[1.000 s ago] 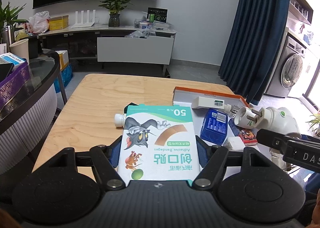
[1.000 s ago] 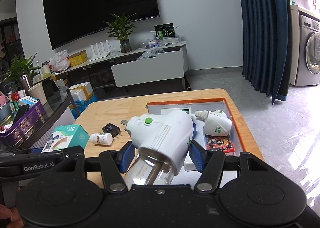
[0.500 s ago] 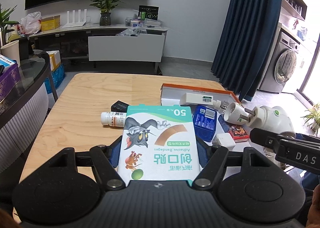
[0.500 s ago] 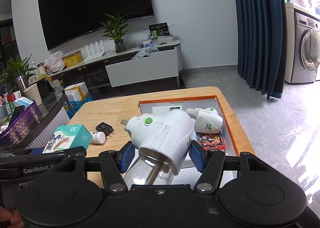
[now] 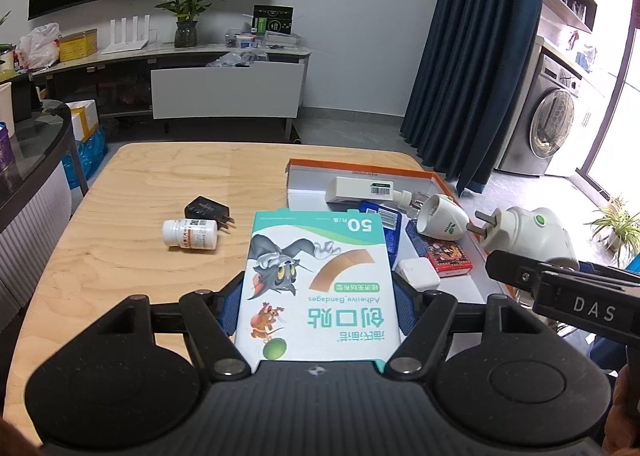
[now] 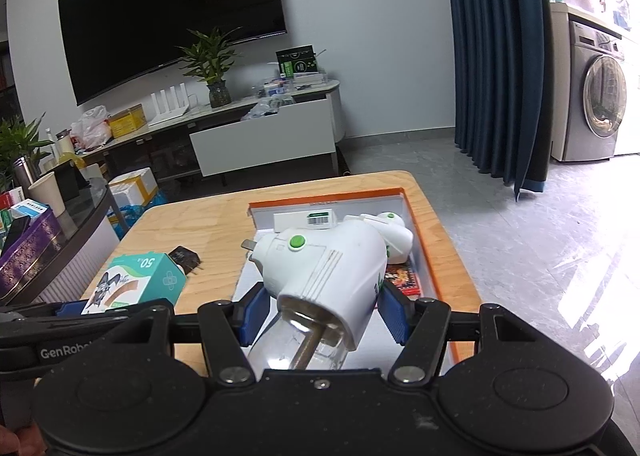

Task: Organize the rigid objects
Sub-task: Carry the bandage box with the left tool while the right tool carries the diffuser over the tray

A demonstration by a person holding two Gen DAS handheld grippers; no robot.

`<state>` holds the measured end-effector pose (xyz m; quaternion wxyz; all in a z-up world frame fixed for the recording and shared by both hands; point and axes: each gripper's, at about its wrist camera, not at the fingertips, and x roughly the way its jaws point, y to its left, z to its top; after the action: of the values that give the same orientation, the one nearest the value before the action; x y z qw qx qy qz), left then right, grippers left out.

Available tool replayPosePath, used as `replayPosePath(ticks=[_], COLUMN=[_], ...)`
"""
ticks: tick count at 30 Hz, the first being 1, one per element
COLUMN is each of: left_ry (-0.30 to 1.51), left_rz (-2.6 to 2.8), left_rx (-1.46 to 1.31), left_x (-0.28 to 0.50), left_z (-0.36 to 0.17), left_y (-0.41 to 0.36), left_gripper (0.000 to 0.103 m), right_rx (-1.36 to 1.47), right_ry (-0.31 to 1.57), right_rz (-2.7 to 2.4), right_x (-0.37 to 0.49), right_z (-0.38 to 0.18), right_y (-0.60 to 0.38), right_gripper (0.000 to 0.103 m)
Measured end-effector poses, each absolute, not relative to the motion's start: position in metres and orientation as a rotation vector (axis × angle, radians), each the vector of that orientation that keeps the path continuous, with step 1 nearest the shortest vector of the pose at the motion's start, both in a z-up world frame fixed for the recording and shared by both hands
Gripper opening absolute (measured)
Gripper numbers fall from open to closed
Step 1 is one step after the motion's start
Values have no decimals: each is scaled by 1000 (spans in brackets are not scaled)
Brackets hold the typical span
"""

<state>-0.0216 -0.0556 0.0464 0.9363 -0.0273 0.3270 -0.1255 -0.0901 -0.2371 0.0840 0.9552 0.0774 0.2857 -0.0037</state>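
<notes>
My left gripper (image 5: pixel 318 304) is shut on a teal and white box of adhesive bandages (image 5: pixel 318 288), held above the wooden table (image 5: pixel 132 256); the box also shows in the right wrist view (image 6: pixel 136 284). My right gripper (image 6: pixel 320 312) is shut on a white plug-in vaporizer (image 6: pixel 328 272) with a green button, held above the orange-rimmed tray (image 6: pixel 432 252); it shows in the left wrist view (image 5: pixel 532 234). The tray (image 5: pixel 360 170) holds a second vaporizer (image 5: pixel 440 216), a white box (image 5: pixel 360 190), a blue box, a red card pack (image 5: pixel 448 258) and a white cube (image 5: pixel 418 274).
A white pill bottle (image 5: pixel 190 234) and a black charger plug (image 5: pixel 208 210) lie on the table left of the tray. A glass-topped counter (image 5: pixel 36 136) stands at the left. A TV stand, curtain and washing machine (image 5: pixel 556 128) are beyond.
Both grippers have pulled back and risen with their objects; the table and tray look farther away and the bottle and charger now show fully.
</notes>
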Motion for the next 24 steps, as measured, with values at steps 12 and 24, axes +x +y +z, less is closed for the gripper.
replayPosePath(ticks=[12, 24], left_ry=[684, 696], left_rz=[-300, -313], left_rx=[-52, -50], left_x=[-20, -20], left_z=[40, 36], left_y=[-76, -86], left_gripper=[71, 71], right_rx=[165, 169], right_ry=[588, 599], right_rz=[-52, -64], right_x=[-92, -92], right_z=[80, 75], right_y=[-251, -254], right_gripper=[72, 72])
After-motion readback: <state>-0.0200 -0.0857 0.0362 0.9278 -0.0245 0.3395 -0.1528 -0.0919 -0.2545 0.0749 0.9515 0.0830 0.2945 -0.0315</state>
